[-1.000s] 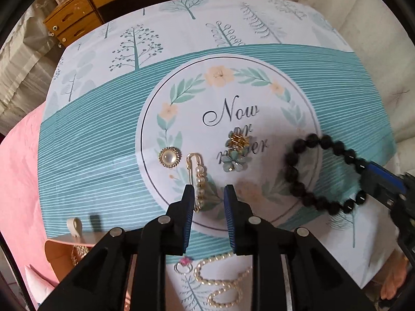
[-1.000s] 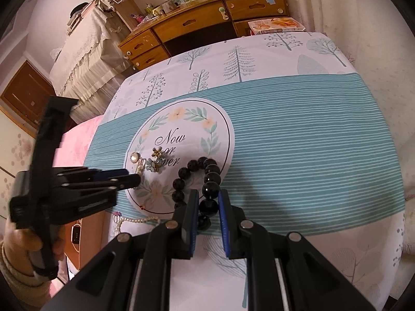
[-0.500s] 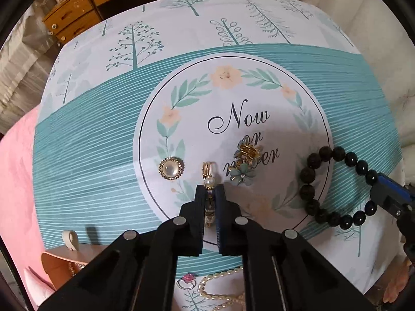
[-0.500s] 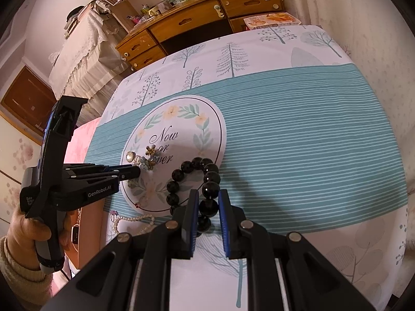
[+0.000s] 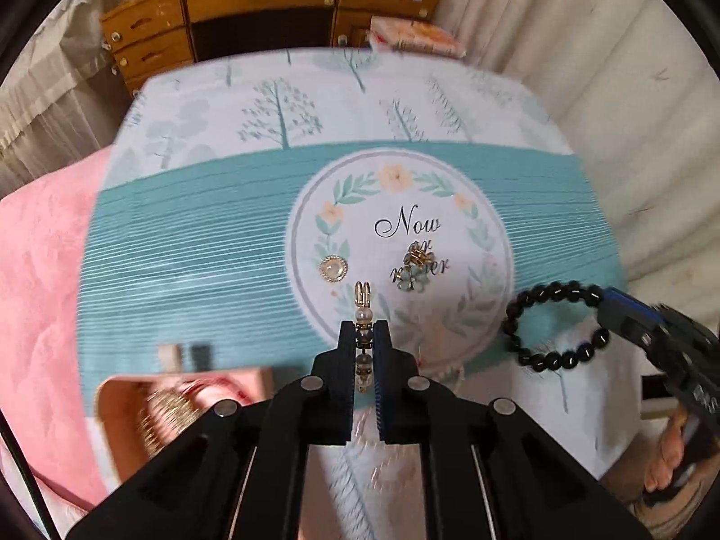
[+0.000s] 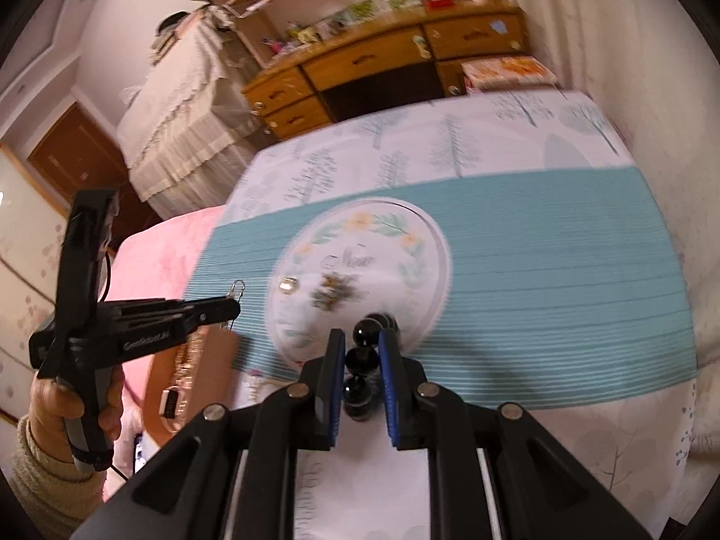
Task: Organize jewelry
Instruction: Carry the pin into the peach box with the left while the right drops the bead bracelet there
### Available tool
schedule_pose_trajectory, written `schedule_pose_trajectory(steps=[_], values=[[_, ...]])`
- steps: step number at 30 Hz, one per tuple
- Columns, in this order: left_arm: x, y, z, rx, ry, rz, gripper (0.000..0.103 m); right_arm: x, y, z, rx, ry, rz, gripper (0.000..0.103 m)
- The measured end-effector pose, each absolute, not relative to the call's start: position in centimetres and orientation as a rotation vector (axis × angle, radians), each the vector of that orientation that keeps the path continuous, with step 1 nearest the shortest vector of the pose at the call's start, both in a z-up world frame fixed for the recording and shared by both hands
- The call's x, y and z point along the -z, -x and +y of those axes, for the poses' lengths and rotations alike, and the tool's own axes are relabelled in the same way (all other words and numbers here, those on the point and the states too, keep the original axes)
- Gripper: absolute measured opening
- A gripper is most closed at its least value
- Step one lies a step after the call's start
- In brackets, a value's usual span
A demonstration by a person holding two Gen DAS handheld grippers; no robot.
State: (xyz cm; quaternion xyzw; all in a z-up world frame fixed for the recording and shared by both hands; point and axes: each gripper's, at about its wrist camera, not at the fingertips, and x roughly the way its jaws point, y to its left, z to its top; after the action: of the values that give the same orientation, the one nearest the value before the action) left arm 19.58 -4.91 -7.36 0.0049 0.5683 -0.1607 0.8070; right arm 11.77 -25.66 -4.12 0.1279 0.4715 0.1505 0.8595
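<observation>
My left gripper (image 5: pixel 363 332) is shut on a gold pearl pin (image 5: pixel 362 310) and holds it lifted above the tablecloth. Its gold loop also sticks out past the left gripper (image 6: pixel 231 307) in the right wrist view. My right gripper (image 6: pixel 362 342) is shut on a black bead bracelet (image 6: pixel 360 360), raised off the cloth; the bracelet (image 5: pixel 546 321) hangs from it in the left wrist view. A round pearl brooch (image 5: pixel 333 268) and a blue flower brooch (image 5: pixel 412 276) with a gold clip lie on the printed circle.
A pink jewelry box (image 5: pixel 180 398) with gold pieces inside sits open at the table's left front corner. A pearl necklace (image 5: pixel 450 371) lies near the front edge. A wooden dresser (image 5: pixel 270 13) stands beyond the table, a curtain on the right.
My left gripper closed on the pearl pin and lifted it back toward the left. My right gripper raised the black bracelet off the cloth. Both views are motion-blurred.
</observation>
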Motion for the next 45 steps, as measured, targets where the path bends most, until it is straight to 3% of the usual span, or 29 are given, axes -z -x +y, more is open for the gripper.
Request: schedule_pose_trajectory(steps=[8,16,26,41,45], values=[[3.4,-13.8,2.0,0.329,0.068,1.124,0.005,-0.9,-10.2,-19.2,-0.472,-0.197,0.898,0.015],[5.5,-9.8,6.7,0.253,0.122,1.089,0.005,-3.6,-9.2,-11.7,-0.636,-0.138,0.853,0.015],[9.3,-9.1,10.4,0.183,0.200,1.067,0.005,0.2,-9.6,-5.5,-0.645,-0.078,0.929,0.015],[12.3,-9.2,10.0,0.168,0.213,1.046,0.005,5.9,-11.3,-2.4,-0.594,-0.059,1.072,0.016],[11.9,-8.7,10.1,0.155,0.180,1.025,0.023,6.3,-10.9,-1.8,-0.630,-0.090,1.093,0.016]])
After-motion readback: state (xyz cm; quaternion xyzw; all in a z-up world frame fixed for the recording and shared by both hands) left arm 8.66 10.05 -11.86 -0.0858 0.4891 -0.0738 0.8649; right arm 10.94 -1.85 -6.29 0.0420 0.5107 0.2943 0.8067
